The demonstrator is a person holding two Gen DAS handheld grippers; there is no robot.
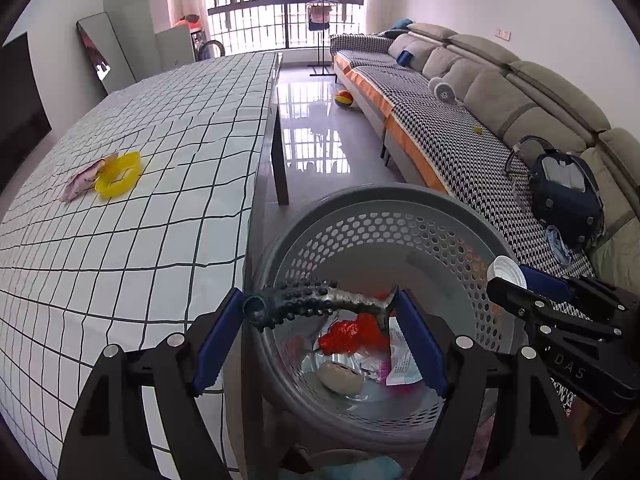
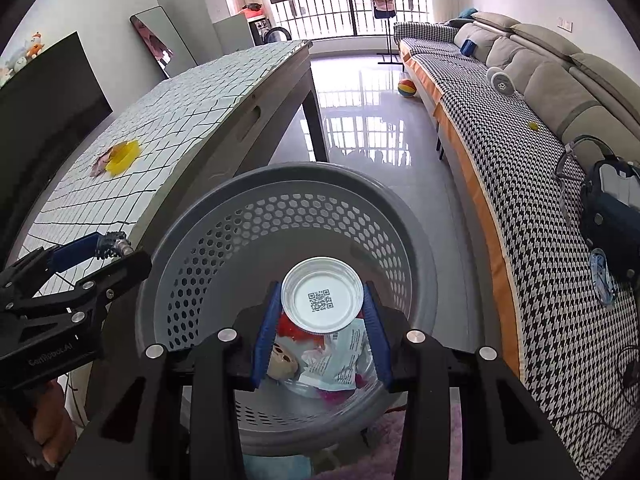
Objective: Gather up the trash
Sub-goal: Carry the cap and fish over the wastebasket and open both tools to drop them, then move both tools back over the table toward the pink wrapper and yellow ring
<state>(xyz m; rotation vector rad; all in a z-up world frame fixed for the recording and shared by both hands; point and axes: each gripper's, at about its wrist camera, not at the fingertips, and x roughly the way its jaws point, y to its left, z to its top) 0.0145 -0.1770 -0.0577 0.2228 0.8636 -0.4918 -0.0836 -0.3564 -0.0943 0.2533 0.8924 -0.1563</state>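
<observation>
Left to right: a yellow ring [image 1: 119,174] and a pink wrapper [image 1: 82,179] lie touching, well in from the counter [image 1: 160,240] edge nearest the basket, so you've got at least those two left to collect. Your left gripper [image 1: 320,330] has its fingers clamped end to end on a dark knobbly curved toy [image 1: 316,305], held over the near rim of the grey perforated basket [image 1: 384,204] so it should drop in on the red scrap and wrappers. Your right gripper [image 2: 322,334] pinches a white cup [image 2: 322,300] by its sides, base toward the camera, centred over the same basket, probably ready to release.
</observation>
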